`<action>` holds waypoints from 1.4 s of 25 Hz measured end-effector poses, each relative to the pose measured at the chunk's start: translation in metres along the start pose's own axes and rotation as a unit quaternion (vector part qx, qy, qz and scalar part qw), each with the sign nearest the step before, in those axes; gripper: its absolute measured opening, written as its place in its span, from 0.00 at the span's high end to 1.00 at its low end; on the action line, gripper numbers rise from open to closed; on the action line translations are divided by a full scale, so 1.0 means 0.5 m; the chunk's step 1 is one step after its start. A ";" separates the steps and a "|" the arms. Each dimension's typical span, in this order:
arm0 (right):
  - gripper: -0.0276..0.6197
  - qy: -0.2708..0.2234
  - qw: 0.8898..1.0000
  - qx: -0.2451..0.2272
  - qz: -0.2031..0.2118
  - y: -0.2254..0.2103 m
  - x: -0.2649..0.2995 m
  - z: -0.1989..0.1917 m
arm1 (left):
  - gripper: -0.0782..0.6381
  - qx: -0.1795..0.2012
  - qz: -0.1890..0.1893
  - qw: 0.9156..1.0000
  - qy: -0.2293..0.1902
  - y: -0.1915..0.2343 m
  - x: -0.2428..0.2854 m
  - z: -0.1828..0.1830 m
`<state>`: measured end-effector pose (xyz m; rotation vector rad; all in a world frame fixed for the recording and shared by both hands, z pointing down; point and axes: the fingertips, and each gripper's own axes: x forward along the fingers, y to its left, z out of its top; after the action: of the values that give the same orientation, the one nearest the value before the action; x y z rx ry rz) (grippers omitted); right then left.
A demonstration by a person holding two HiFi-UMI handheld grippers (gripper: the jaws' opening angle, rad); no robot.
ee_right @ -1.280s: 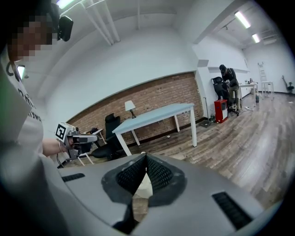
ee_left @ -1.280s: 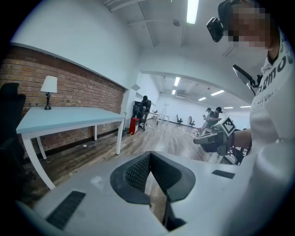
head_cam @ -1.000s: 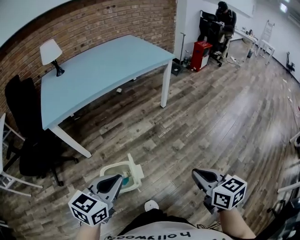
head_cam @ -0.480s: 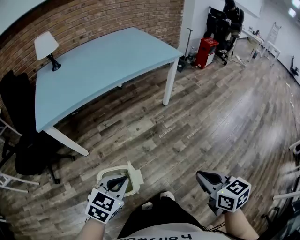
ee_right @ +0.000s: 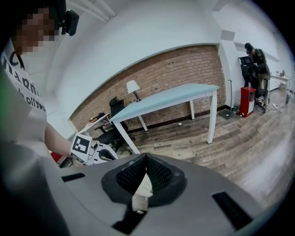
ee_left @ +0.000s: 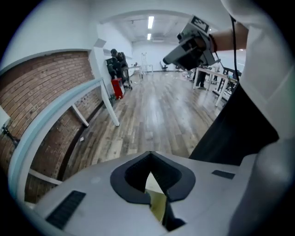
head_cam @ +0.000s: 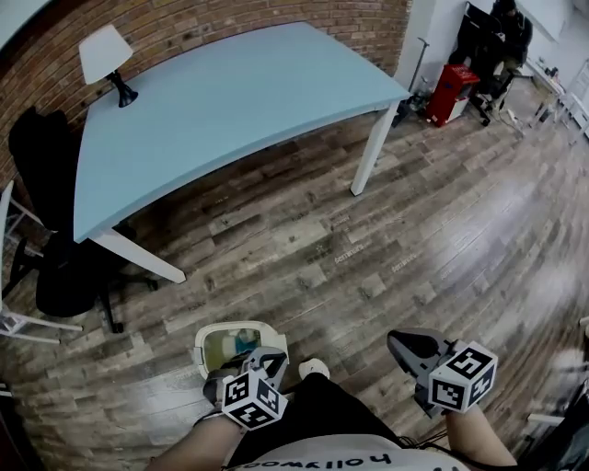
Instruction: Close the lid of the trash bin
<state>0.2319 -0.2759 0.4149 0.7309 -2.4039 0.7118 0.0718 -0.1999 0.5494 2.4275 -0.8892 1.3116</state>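
Note:
A small white trash bin stands on the wood floor just in front of the person's feet. Its top is uncovered, and something blue lies inside. My left gripper is at the bin's near right corner, jaws shut, and it hides the lid there. From the left gripper view, that gripper looks out across the room, away from the bin. My right gripper hangs shut to the right, well apart from the bin, with nothing in it. In the right gripper view, the right gripper faces the left gripper.
A light blue table with white legs stands ahead, a white lamp on it. A black office chair is at the left. A red box and a person are far back right. A shoe is beside the bin.
My left gripper has moved right and closer, from over the bin's front to its near right corner. The upright lid no longer shows. The right gripper has hardly moved.

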 end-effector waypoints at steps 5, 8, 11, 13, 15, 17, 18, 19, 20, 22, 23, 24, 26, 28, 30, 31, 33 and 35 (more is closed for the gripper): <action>0.95 0.014 1.000 0.015 0.007 -0.064 0.017 0.015 | 0.88 -0.023 -0.022 0.996 0.089 0.016 0.067 -0.079; 0.95 0.028 0.999 0.012 0.019 -0.082 0.033 0.017 | 0.88 -0.067 -0.023 0.992 0.105 0.039 0.081 -0.101; 0.95 0.046 0.998 0.014 0.039 -0.078 0.060 0.011 | 0.88 -0.088 -0.003 0.990 0.111 0.070 0.078 -0.109; 0.94 0.058 0.997 0.016 0.053 -0.061 0.086 0.004 | 0.88 -0.081 0.005 0.990 0.117 0.087 0.070 -0.127; 0.95 0.070 0.995 0.016 0.066 -0.036 0.112 -0.007 | 0.88 -0.075 0.011 0.989 0.129 0.101 0.060 -0.159; 0.95 0.082 0.994 0.015 0.077 -0.013 0.138 -0.022 | 0.88 -0.076 0.015 0.987 0.140 0.112 0.051 -0.201; 0.94 0.090 0.993 0.015 0.079 -0.002 0.151 -0.031 | 0.88 -0.078 0.016 0.986 0.144 0.116 0.048 -0.224; 0.95 0.098 0.992 0.015 0.079 0.009 0.164 -0.041 | 0.88 -0.081 0.014 0.986 0.147 0.117 0.045 -0.248; 0.95 0.105 0.991 0.017 0.077 0.022 0.177 -0.050 | 0.88 -0.083 0.011 0.985 0.149 0.116 0.042 -0.273; 0.95 0.114 0.991 0.023 0.073 0.054 0.203 -0.064 | 0.88 -0.083 0.005 0.985 0.152 0.114 0.035 -0.326; 0.95 0.117 0.990 0.027 0.072 0.073 0.217 -0.069 | 0.88 -0.083 0.002 0.985 0.151 0.116 0.032 -0.351; 0.95 0.122 0.989 0.031 0.071 0.094 0.231 -0.075 | 0.88 -0.085 -0.001 0.985 0.148 0.120 0.029 -0.375; 0.95 0.136 0.987 0.042 0.072 0.139 0.266 -0.090 | 0.88 -0.094 -0.007 0.987 0.133 0.134 0.026 -0.417; 0.95 0.149 0.985 0.053 0.074 0.187 0.304 -0.111 | 0.88 -0.102 -0.013 0.987 0.120 0.145 0.029 -0.457; 0.95 0.159 0.982 0.058 0.078 0.238 0.340 -0.139 | 0.88 -0.107 -0.024 0.987 0.114 0.148 0.038 -0.501; 0.95 0.164 0.982 0.059 0.077 0.261 0.356 -0.154 | 0.88 -0.110 -0.030 0.987 0.113 0.149 0.044 -0.525; 0.95 0.174 0.980 0.065 0.071 0.293 0.389 -0.182 | 0.88 -0.114 -0.038 0.986 0.112 0.158 0.062 -0.569; 0.95 0.190 0.975 0.084 0.076 0.320 0.416 -0.213 | 0.88 -0.115 -0.044 0.986 0.114 0.170 0.082 -0.607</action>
<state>0.0185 -0.1679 0.5662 0.4280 -2.0806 1.0267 -0.1677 -0.1388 0.7491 2.0695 -0.8124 1.3399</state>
